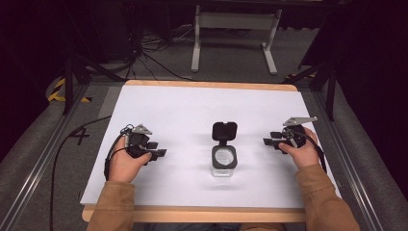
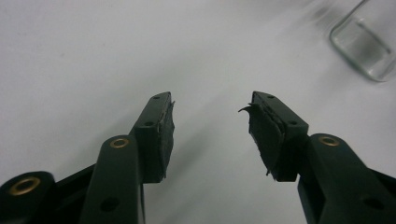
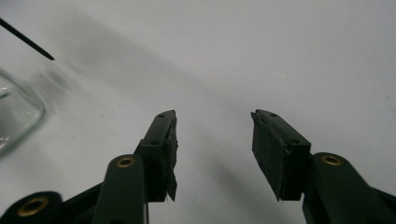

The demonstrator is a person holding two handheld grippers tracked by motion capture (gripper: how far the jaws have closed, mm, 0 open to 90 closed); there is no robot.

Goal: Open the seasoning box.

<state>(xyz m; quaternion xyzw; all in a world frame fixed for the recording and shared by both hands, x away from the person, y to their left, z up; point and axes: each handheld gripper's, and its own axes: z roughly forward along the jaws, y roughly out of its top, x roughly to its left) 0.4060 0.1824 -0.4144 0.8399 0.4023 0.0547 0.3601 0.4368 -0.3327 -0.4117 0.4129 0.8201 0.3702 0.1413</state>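
Observation:
A clear square glass jar (image 1: 224,163) with a black rim stands in the middle of the white table, its black flip lid (image 1: 224,131) swung open toward the far side. My left gripper (image 1: 161,154) rests on the table to the jar's left, jaws open and empty. In the left gripper view the gripper (image 2: 210,114) points over bare table, with the jar's glass base (image 2: 366,44) at the upper right. My right gripper (image 1: 267,141) sits to the jar's right, also open and empty. In the right gripper view the gripper (image 3: 214,126) has the jar's glass corner (image 3: 16,114) at the left edge.
The white table sheet (image 1: 192,106) lies on a wooden board with metal rails on both sides. Beyond the far edge stand a white frame's legs (image 1: 235,29) and floor cables (image 1: 149,53). A cable (image 1: 72,139) trails from the left gripper off the table's left side.

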